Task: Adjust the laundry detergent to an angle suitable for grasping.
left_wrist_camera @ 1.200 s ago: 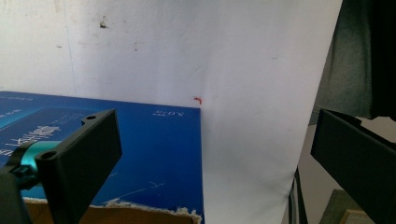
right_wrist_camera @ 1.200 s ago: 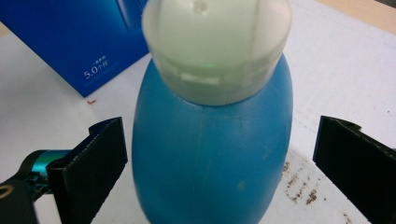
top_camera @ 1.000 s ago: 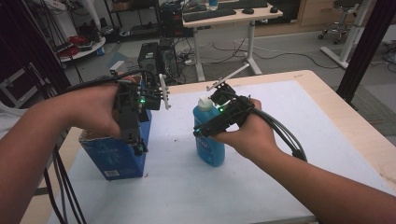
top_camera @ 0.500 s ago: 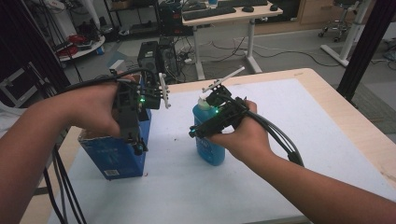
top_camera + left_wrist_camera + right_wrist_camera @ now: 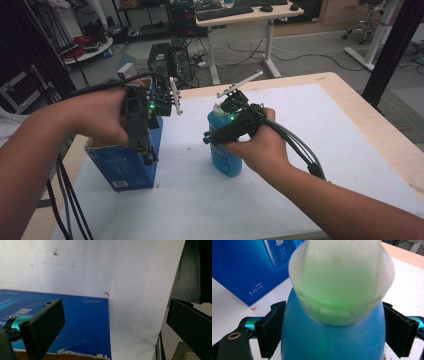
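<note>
High view: a blue plastic bottle [image 5: 226, 150] with a white cap [image 5: 218, 106] stands upright on the white table cover [image 5: 310, 150], near the middle of the table and just right of a blue cardboard box [image 5: 125, 162] whose top is torn open. The right gripper [image 5: 216, 137] comes at the bottle from its right side, level with the shoulder. Right gripper view: the two black jaws flank the bottle [image 5: 332, 340] below the cap [image 5: 340, 280], their pads against its sides; they have just been closing, and now grasp the bottle. The left gripper [image 5: 145, 152] points down over the box's right near corner. Left gripper view: the jaws stand wide apart, released and holding nothing, the left-hand one over the box's blue face [image 5: 82, 322], the other beyond the cover's edge [image 5: 140, 302].
</note>
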{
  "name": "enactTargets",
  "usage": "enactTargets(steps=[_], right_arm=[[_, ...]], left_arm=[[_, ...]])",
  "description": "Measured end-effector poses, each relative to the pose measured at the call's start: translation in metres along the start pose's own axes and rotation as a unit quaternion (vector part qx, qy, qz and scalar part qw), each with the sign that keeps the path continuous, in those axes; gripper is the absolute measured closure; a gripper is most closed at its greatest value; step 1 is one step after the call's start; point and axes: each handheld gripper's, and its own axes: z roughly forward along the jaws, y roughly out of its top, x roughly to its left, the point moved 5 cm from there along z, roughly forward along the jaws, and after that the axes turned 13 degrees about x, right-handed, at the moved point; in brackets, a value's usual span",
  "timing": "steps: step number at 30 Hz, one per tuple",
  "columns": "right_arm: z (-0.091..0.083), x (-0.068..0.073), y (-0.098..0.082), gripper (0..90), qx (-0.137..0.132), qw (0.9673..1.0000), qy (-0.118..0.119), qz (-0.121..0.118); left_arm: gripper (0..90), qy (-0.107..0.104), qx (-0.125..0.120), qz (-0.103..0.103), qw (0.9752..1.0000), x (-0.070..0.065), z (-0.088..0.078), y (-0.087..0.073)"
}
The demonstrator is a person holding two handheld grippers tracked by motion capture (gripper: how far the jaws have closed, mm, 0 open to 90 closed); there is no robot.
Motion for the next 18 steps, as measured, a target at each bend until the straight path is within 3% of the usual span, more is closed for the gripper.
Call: enactTargets(steps=[18], right_arm=[[-0.0014,0.0003,-0.0010,19.3,0.000,0.9999,-0.012,0.001]], left_arm=[[1.8,-0.001,0.004,0.001,1.0000,-0.0005,0.0009,0.0010]])
